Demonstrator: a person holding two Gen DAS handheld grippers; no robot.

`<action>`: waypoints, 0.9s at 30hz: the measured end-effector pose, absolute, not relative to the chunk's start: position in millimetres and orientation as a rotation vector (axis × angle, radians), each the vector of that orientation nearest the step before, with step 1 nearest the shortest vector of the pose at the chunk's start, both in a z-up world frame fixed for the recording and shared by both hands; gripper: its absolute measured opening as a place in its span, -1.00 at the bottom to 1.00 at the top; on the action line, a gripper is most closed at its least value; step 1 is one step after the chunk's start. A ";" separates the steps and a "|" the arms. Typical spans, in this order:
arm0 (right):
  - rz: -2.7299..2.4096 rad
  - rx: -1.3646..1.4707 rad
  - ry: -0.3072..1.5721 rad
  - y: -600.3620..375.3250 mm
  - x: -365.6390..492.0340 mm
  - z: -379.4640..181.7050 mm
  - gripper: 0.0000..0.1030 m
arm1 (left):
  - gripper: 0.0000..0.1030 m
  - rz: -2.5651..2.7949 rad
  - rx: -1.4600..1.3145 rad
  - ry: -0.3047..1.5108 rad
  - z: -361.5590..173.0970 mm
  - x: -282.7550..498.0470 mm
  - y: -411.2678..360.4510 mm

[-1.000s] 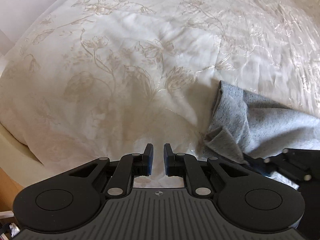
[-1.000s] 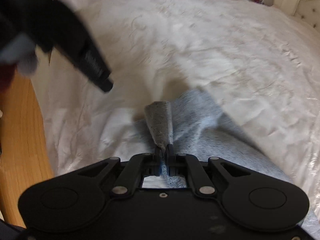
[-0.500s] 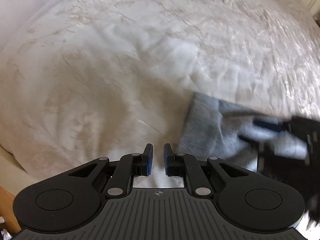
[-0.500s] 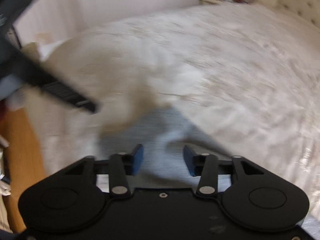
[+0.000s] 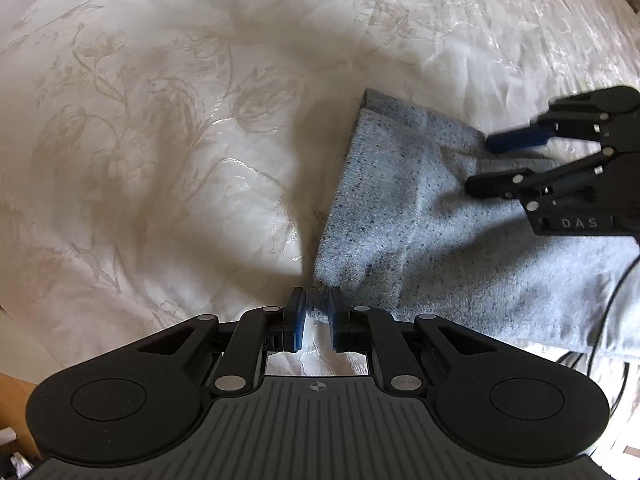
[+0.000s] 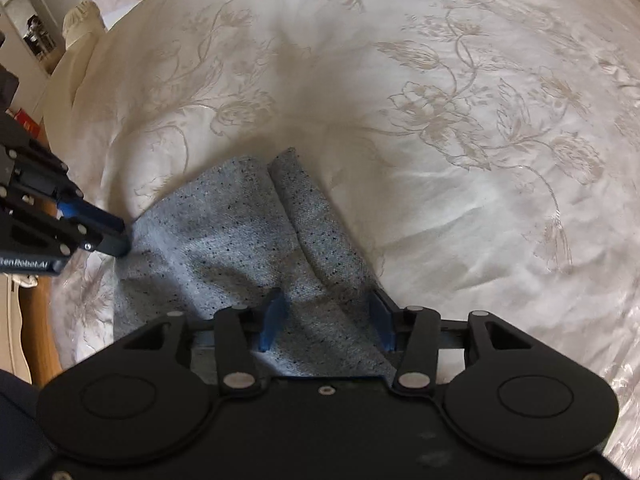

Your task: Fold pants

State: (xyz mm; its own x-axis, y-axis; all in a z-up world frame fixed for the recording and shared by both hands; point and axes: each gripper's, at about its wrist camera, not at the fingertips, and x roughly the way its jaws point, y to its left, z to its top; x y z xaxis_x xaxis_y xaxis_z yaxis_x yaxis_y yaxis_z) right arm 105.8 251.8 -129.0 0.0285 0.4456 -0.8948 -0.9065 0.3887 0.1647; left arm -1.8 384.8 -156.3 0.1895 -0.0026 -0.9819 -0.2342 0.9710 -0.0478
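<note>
The speckled grey knit pants (image 6: 224,248) are laid on the cream floral bedspread (image 6: 440,100). The right gripper (image 6: 326,322), just opened, straddles a loose fold; the left gripper (image 5: 316,320) is clenched empty beside the hem, so cloth may be snagged and unfolded
</note>
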 end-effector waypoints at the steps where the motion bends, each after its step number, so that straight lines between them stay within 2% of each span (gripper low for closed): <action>1: 1.140 -0.520 1.114 252.1 108.3 -127.9 -0.55 | -0.77 0.167 -0.204 1.373 -155.3 -1.9 385.6; 2: 1.160 -0.511 1.136 252.2 107.6 -126.6 -0.86 | -0.77 0.169 -0.204 1.370 -152.5 -0.1 388.0; 3: 1.170 -0.518 1.132 252.4 103.6 -122.2 -0.93 | -0.77 0.171 -0.204 1.365 -149.6 -0.4 388.6; 9: 1.101 -0.533 0.950 242.0 95.3 -87.3 -0.94 | -0.77 0.163 -0.214 1.309 -126.6 2.9 388.3; 16: 1.017 -0.525 0.984 244.2 105.4 -110.8 -0.94 | -0.77 0.135 -0.152 1.287 -125.0 19.2 371.7; 19: 1.002 -0.507 1.009 245.5 105.6 -118.3 -0.94 | -0.77 0.123 -0.144 1.282 -126.2 23.6 364.7; 21: 0.975 -0.494 1.011 245.7 104.7 -120.6 -0.86 | -0.72 0.129 -0.081 1.310 -129.9 23.6 359.3; 22: 0.945 -0.470 1.002 246.3 104.8 -121.1 -0.64 | -0.68 0.145 -0.016 1.348 -136.1 23.9 356.1; 23: 0.915 -0.433 0.997 242.1 105.2 -118.4 -0.54 | -0.67 0.168 0.036 1.374 -142.7 22.1 355.0; 27: 0.760 -0.241 0.992 199.2 97.7 -92.0 -0.55 | -0.67 0.215 0.018 1.400 -149.4 10.9 370.1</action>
State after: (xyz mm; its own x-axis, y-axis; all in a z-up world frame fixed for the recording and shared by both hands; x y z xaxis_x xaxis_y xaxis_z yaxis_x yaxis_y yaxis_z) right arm 97.7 199.2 -92.0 0.3190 0.4668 -0.8248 -0.6752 0.7227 0.1479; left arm 10.9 370.1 -149.4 0.1538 0.1603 -0.9750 -0.1389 0.9804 0.1393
